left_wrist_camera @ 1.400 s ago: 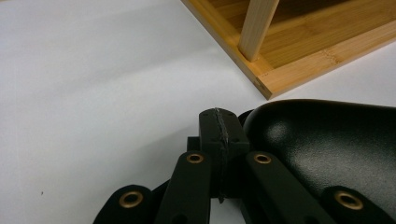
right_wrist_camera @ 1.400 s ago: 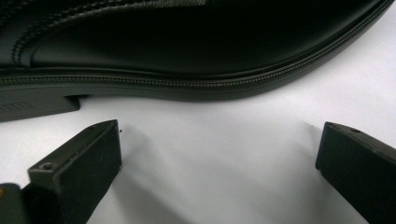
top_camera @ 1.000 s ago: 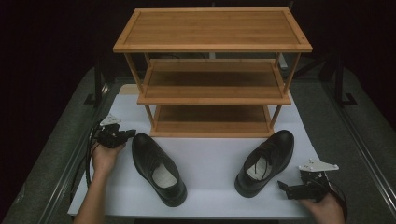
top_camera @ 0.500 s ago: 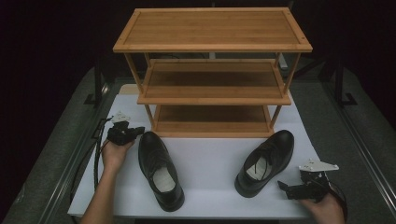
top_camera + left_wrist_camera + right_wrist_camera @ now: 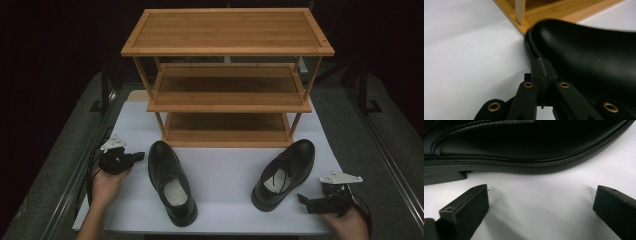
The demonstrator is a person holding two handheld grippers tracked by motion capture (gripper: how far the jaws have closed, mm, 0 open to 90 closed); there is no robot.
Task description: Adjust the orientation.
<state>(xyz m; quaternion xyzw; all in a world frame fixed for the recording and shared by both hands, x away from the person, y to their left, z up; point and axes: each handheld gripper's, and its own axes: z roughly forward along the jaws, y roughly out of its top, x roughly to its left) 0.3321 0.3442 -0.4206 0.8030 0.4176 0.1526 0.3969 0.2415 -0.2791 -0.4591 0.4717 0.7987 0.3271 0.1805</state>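
Two black leather shoes stand on the white tabletop [image 5: 225,175] in front of a three-shelf bamboo rack [image 5: 227,50]. The left shoe [image 5: 170,182] points its toe toward the rack's bottom shelf. My left gripper [image 5: 137,157] lies just left of that toe with its jaws shut and nothing between them. In the left gripper view its tip [image 5: 541,68] sits against the toe's sole edge [image 5: 586,50], near the rack's corner post [image 5: 520,11]. The right shoe [image 5: 285,172] stands tilted at the right. My right gripper [image 5: 303,199] rests open beside its heel, the shoe's sole [image 5: 524,162] just ahead of its fingers [image 5: 466,207].
The rack's shelves are bare. Dark grey floor and metal frame rails [image 5: 75,170] flank the white tabletop on both sides. A black cable [image 5: 92,167] loops from the left gripper along the table's left edge.
The left gripper swung right against the left shoe, then drew back toward the near left. The shoe's toe turned right, so it stands straighter. The right gripper stayed still.
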